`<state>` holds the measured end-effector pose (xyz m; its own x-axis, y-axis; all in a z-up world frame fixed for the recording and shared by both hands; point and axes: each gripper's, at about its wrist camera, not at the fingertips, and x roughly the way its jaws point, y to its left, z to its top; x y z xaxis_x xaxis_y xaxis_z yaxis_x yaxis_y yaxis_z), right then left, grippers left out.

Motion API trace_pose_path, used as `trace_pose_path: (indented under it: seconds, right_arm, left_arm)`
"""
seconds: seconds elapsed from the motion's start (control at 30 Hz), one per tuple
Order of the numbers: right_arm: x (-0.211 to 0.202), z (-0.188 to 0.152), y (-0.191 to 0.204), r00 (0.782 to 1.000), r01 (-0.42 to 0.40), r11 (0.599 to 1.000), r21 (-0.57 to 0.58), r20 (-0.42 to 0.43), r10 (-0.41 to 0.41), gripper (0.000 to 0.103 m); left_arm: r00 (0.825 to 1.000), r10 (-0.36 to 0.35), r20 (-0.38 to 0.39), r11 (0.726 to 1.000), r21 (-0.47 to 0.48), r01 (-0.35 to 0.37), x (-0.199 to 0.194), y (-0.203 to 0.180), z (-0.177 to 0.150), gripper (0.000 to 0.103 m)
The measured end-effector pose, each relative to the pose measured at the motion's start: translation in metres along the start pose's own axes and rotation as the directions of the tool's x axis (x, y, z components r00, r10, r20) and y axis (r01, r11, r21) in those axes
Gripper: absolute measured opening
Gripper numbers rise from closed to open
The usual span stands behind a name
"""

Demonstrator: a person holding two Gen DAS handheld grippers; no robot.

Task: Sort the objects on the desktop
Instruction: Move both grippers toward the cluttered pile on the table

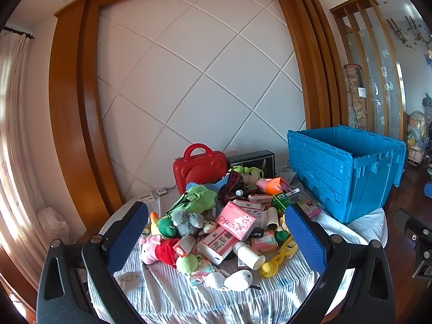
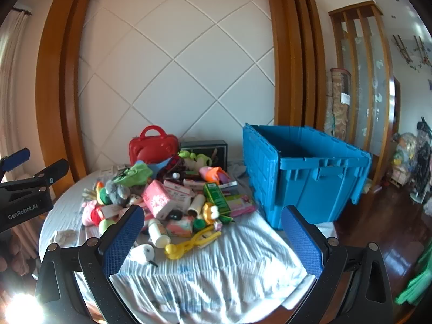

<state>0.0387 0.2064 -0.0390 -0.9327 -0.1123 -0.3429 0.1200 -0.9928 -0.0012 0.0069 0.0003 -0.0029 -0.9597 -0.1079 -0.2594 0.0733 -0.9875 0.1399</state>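
A pile of toys, boxes and bottles lies on a table under a striped white cloth [image 1: 205, 299]. It includes a pink box [image 1: 236, 220], a white bottle [image 1: 249, 254], yellow tongs [image 2: 193, 243], a green box [image 2: 217, 198] and a red case [image 1: 199, 166]. A big blue crate [image 1: 348, 170] stands at the right; it also shows in the right wrist view [image 2: 307, 172]. My left gripper [image 1: 216, 216] is open above the pile, holding nothing. My right gripper [image 2: 212, 220] is open and empty, above the cloth near the pile's front.
A black box [image 1: 255, 160] stands against the padded white wall behind the pile. The left gripper's body [image 2: 29, 186] shows at the left edge of the right wrist view. Dark wood floor [image 2: 391, 221] lies to the right of the table.
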Motion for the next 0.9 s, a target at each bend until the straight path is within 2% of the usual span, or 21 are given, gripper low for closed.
trace_pose_path:
  seconds: [0.33, 0.7, 0.9]
  right_arm:
    - [0.005, -0.002, -0.002, 1.0, -0.012, 1.0, 0.002, -0.013, 0.012, 0.103]
    - [0.034, -0.007, -0.015, 0.996, -0.065, 0.997, -0.051, -0.061, 0.062, 0.103]
    - [0.05, -0.017, -0.04, 0.989, -0.117, 0.993, -0.021, -0.091, 0.114, 0.103]
  left_arm:
    - [1.0, 0.002, -0.025, 1.0, 0.025, -0.002, 0.005, -0.003, -0.01, 0.103]
    - [0.991, 0.114, -0.073, 0.993, 0.021, -0.113, 0.019, 0.007, -0.04, 0.103]
    - [0.978, 0.169, -0.121, 0.985, 0.04, -0.165, 0.02, 0.01, -0.071, 0.103]
